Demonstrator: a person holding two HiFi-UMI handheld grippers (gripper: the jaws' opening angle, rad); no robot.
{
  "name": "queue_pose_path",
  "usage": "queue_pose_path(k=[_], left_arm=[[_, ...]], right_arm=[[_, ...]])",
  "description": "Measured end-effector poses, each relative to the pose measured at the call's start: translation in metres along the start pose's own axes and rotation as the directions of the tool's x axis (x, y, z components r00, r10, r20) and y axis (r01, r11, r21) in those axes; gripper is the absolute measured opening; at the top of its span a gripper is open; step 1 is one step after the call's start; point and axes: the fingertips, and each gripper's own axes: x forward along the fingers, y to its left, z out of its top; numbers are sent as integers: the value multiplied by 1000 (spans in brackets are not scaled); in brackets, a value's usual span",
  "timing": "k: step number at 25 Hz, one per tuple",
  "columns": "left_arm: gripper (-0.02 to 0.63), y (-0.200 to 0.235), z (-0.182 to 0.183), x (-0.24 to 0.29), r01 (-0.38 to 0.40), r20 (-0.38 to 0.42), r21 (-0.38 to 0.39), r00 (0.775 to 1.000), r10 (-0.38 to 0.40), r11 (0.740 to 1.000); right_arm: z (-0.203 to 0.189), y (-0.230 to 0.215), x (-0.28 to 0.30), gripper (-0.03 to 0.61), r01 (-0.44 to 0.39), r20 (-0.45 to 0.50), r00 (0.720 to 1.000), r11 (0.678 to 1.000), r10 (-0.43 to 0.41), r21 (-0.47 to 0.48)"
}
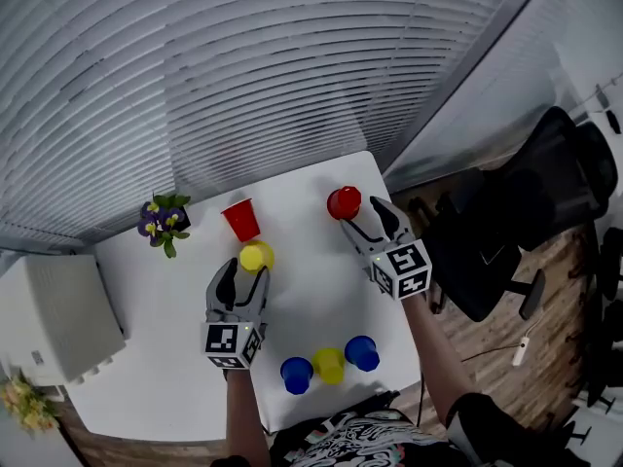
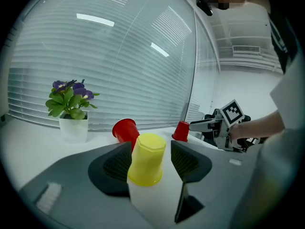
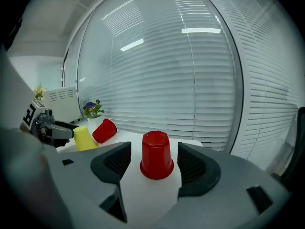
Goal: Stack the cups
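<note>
An upside-down yellow cup stands on the white table. My left gripper is open around it. In the left gripper view the yellow cup sits between the fingers, with a gap on its right side. An upside-down red cup stands near the table's far right corner. My right gripper is open, and in its own view this red cup stands between the pads, clear of both. A second red cup looks to lie on its side behind the yellow one.
Near the front edge stand two blue cups with another yellow cup between them. A potted plant sits at the back left and a white box at the far left. A black chair stands to the right of the table.
</note>
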Motion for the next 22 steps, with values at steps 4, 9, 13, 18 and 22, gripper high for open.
queue_pose_path(k=[4,9,13,18,22], left_arm=[[262,0,0,8,7,-5,28,1000,-7,1000],[262,-2,-1,15,35,0,25,999,-35,999],[242,-4,-1,18,39,4,35,999,-39,999],[232,-3,-1,19,23,2,39,1000,-24,999],[233,-4,1,18,19,2,37,1000,-19,999]], right_arm=[[1,-2,11,299,1,0,1000,1000,-1,-18],[2,-3,20,304,-7,2,1000,1000,7,-26],[5,-4,25,281,-2,4,1000,999,2,-51],[0,-5,27,225,17,-24,1000,998,-19,-59],[1,-3,23,225,13,-27,1000,998,-14,-59]])
